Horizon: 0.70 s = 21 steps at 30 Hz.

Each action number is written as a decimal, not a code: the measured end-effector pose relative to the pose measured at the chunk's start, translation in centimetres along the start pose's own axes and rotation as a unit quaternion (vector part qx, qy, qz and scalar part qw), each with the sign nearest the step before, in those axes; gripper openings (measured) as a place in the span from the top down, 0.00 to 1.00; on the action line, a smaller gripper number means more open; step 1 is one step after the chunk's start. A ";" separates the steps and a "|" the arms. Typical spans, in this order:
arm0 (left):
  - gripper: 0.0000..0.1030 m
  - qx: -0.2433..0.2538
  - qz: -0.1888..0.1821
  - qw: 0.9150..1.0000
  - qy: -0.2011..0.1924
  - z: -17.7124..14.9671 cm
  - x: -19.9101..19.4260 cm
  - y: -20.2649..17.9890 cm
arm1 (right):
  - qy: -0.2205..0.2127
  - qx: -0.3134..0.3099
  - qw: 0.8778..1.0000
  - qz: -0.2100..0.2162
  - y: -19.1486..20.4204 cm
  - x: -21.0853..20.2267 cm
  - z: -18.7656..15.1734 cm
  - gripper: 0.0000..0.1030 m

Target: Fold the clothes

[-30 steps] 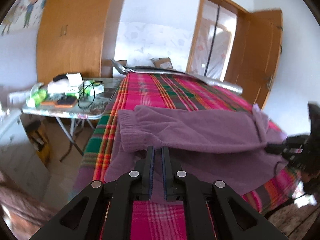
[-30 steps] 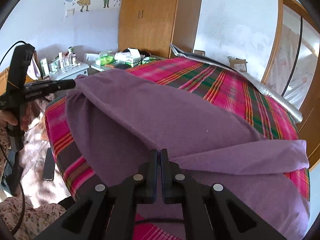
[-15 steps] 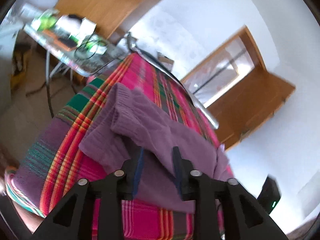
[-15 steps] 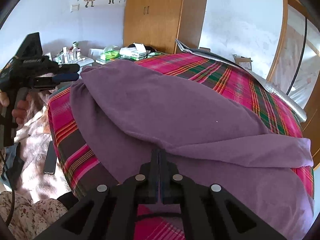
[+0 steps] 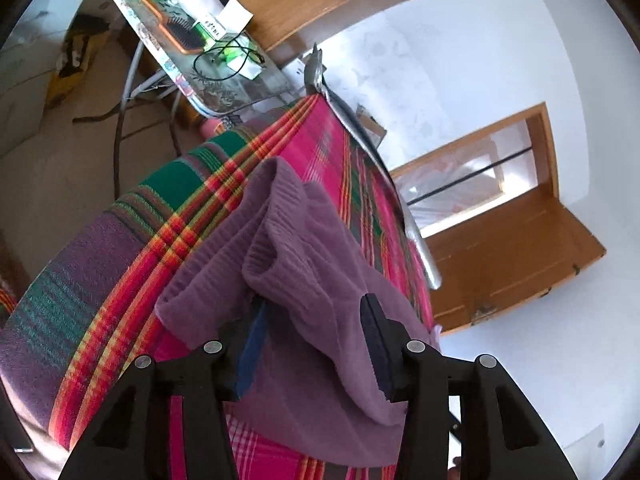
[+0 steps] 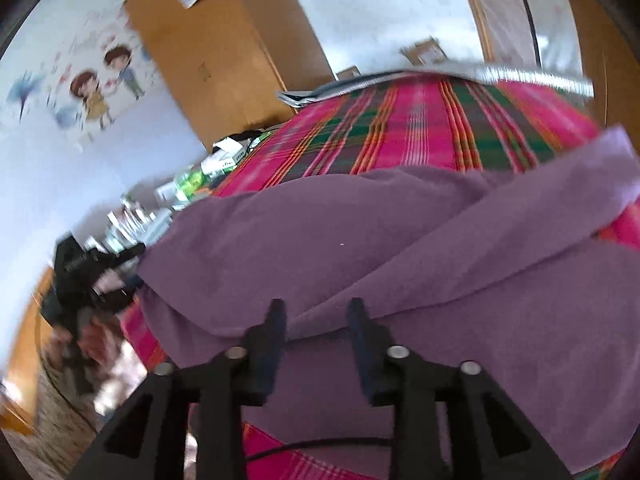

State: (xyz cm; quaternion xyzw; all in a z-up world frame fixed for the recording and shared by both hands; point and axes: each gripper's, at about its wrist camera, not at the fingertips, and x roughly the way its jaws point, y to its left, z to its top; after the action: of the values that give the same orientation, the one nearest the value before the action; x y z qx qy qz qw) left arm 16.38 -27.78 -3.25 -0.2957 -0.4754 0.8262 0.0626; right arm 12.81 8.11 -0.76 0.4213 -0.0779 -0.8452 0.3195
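a second ago both pairs of fingers were pressed together on the purple garment (image 5: 304, 280); now both have just been opening, and both views are rolling to one side. the cloth is lying on the bed with the plaid blanket (image 5: 120, 280), folded over itself.

the left wrist view is showing the ribbed cuff end of the garment near the bed's edge, and beyond it a folding surface (image 5: 224, 92) with a hairbrush (image 5: 186, 36) and a cable. the right wrist view, which is blurred, is showing the wide folded body of the garment (image 6: 360, 240) and, at the far left, the left gripper (image 6: 100, 268) in a hand.

the left gripper (image 5: 316, 344) is standing spread, with a fold of cloth hanging between its fingers (image 5: 376, 344), not pinched. the right gripper (image 6: 318, 320) is also spread, its fingers (image 6: 276, 320) resting at the folded edge, gripping nothing.
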 end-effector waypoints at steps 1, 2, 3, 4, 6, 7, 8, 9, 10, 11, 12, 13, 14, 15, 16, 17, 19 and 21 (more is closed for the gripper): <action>0.54 -0.002 0.001 1.000 -0.002 0.1 0.0 0.0 | 0.002 0.020 1.000 0.005 -0.5 0.1 0.3 0.58; 0.54 0.000 0.002 1.000 -0.003 0.1 0.0 0.0 | 0.005 0.041 0.999 0.010 -1.0 0.3 0.6 0.57; 0.54 0.000 0.002 1.000 -0.004 0.2 0.1 0.0 | 0.004 0.066 0.998 0.014 -1.5 0.5 1.0 0.56; 0.54 -0.003 0.001 1.000 -0.003 0.2 0.2 0.0 | 0.004 0.085 0.996 0.013 -1.8 0.8 1.3 0.56; 0.54 -0.009 0.000 1.000 -0.001 0.2 0.3 0.2 | 0.007 0.117 0.993 -0.002 -2.4 1.2 1.7 0.56; 0.54 -0.008 0.004 1.000 0.001 0.1 0.4 0.2 | 0.009 0.132 0.991 -0.014 -2.6 1.4 1.9 0.56; 0.54 -0.008 0.008 1.000 0.004 0.1 0.5 0.2 | 0.014 0.144 0.989 -0.020 -2.8 1.6 1.9 0.56; 0.54 -0.007 0.011 1.000 0.006 0.1 0.5 0.2 | 0.016 0.151 0.988 -0.023 -3.0 1.5 1.9 0.56; 0.54 -0.004 0.011 1.000 0.008 0.1 0.6 0.1 | 0.006 0.149 0.989 -0.027 -3.1 0.6 1.9 0.56; 0.54 -0.001 0.010 1.000 0.010 0.1 0.7 0.1 | -0.004 0.146 0.989 -0.033 -3.3 -0.3 1.9 0.56; 0.54 0.002 0.010 1.000 0.012 0.1 0.7 0.0 | -0.019 0.141 0.989 -0.046 -3.5 -1.8 1.9 0.56; 0.54 0.004 0.009 1.000 0.014 0.2 0.8 0.0 | -0.034 0.136 0.988 -0.058 -3.7 -3.2 1.9 0.56; 0.54 0.003 0.008 1.000 0.016 0.2 0.9 0.0 | -0.046 0.135 0.987 -0.068 -4.0 -4.6 1.9 0.56; 0.54 0.002 0.006 1.000 0.018 0.2 1.0 0.0 | -0.056 0.133 0.986 -0.085 -4.3 -6.1 1.7 0.56; 0.54 0.002 0.005 1.000 0.021 0.2 1.1 0.0 | -0.065 0.131 0.984 -0.102 -4.7 -7.6 1.6 0.56; 0.54 0.004 0.005 1.000 0.024 0.2 1.2 0.0 | -0.074 0.127 0.982 -0.120 -5.0 -9.2 1.5 0.56; 0.54 0.008 0.004 0.999 0.031 0.2 1.3 -0.1 | -0.088 0.097 0.974 -0.185 -4.8 -13.1 1.2 0.56; 0.54 0.009 0.004 0.999 0.036 0.2 1.5 -0.1 | -0.104 0.073 0.966 -0.227 -4.4 -16.0 1.1 0.56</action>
State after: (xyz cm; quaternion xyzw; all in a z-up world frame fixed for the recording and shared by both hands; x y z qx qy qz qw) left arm 15.08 -27.32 -3.77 -0.3266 -0.4639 0.8196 0.0797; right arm 16.95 21.09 8.78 0.3595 -0.0745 -0.9269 0.0778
